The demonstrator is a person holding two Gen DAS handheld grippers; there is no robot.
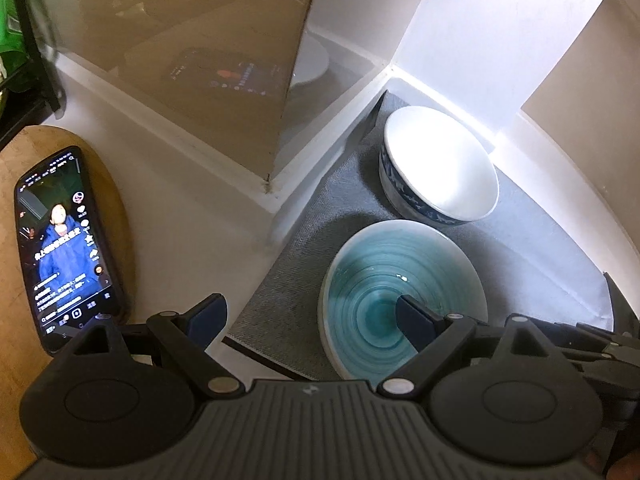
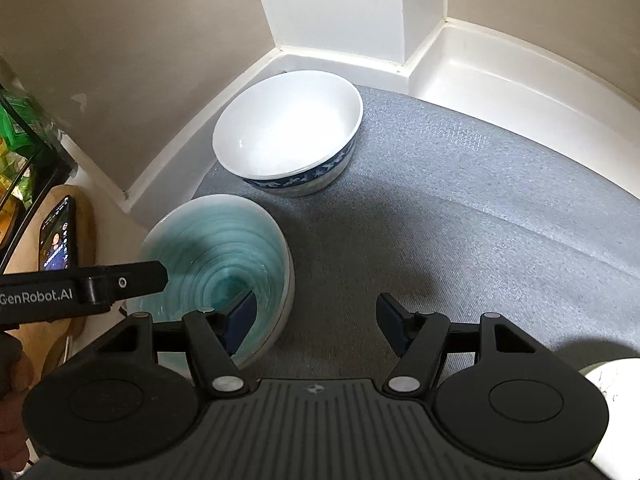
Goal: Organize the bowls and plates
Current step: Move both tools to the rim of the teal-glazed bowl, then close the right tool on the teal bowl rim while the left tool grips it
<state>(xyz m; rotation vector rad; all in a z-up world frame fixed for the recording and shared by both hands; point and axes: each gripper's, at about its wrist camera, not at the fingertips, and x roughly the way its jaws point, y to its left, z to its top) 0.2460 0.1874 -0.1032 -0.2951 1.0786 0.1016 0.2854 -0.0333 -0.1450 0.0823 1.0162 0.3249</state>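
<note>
Two bowls sit on the grey mat (image 2: 460, 208): the teal bowl (image 2: 224, 264) at its near corner, the white bowl (image 2: 288, 128) just behind. Both grippers stand wide, holding nothing. The left gripper (image 1: 308, 316) straddles the teal bowl's rim; I'd seat it deeper before closing. The right gripper (image 2: 316, 320) hovers beside that bowl.

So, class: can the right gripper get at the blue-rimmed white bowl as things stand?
Probably yes. The right gripper is open, and bare grey mat lies between it and the white bowl; the teal bowl sits off to one side.
</note>
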